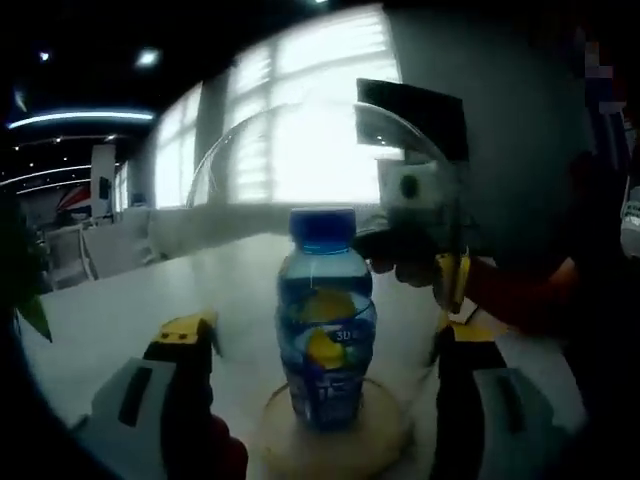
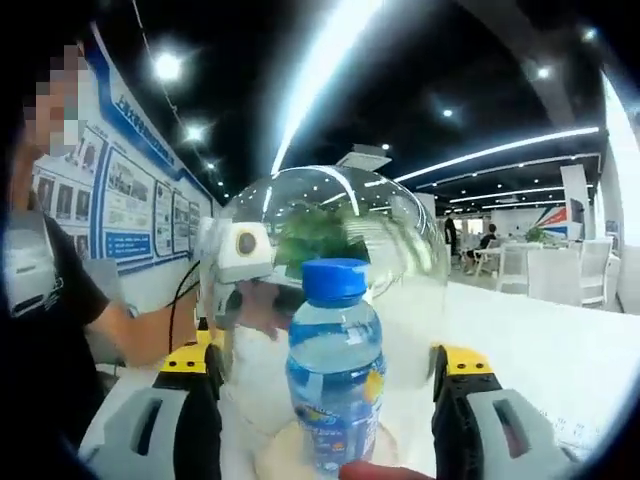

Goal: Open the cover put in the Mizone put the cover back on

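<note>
The Mizone bottle [image 1: 326, 320] [image 2: 335, 370], blue-capped with a blue and yellow label, stands upright on a round wooden base [image 1: 385, 445] [image 2: 285, 450]. The clear glass dome cover [image 1: 250, 160] [image 2: 400, 220] arches over and around it. My left gripper [image 1: 320, 335] is open, its yellow-tipped jaws wide on either side of the bottle and not touching it. My right gripper [image 2: 325, 365] has the dome between its jaws, whose tips meet the glass walls. It also reaches in from the right of the left gripper view, as the right gripper [image 1: 445, 285] at the dome's edge.
The base sits on a white table [image 1: 110, 310] [image 2: 540, 340]. A person in a dark shirt [image 2: 40, 300] stands close behind. White chairs [image 2: 520, 265] and bright windows [image 1: 310, 120] lie farther off. A green leaf [image 1: 30, 310] pokes in at the left edge.
</note>
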Available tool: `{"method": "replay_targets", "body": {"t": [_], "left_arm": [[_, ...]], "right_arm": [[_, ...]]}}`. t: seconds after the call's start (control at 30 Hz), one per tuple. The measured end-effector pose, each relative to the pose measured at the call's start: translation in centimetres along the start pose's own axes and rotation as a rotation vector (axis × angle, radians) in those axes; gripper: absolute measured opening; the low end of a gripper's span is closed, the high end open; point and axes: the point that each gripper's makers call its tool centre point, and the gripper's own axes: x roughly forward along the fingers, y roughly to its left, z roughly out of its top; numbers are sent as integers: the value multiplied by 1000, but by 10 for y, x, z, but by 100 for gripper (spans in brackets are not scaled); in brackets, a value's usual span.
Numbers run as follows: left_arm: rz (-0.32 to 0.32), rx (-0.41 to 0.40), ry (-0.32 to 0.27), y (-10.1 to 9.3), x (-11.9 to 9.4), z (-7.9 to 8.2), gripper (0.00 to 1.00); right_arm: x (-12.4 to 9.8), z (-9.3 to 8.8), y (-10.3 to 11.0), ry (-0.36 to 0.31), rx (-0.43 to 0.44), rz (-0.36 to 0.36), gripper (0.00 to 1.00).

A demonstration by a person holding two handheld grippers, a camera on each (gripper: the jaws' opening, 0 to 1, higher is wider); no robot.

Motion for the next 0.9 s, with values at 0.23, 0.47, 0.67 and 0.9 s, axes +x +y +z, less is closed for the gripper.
{"method": "replay_targets", "body": {"t": [0.23,0.47,0.67,0.9], "left_arm": [[37,-6,-16,0,-7,1,75],[73,-23,-49,-2,-20,3,70],[107,-30,-100,-4,-41,10,57],[174,22,-87,-11,-60,-8,51]], "right_arm": [[-14,3,-2,-66,75,-42,74],[-35,9,-2,-79,73,-98,60],[-44,3,3,-54,34,-156,53],[-52,-7,15,-30,-2,-215,50]]}}
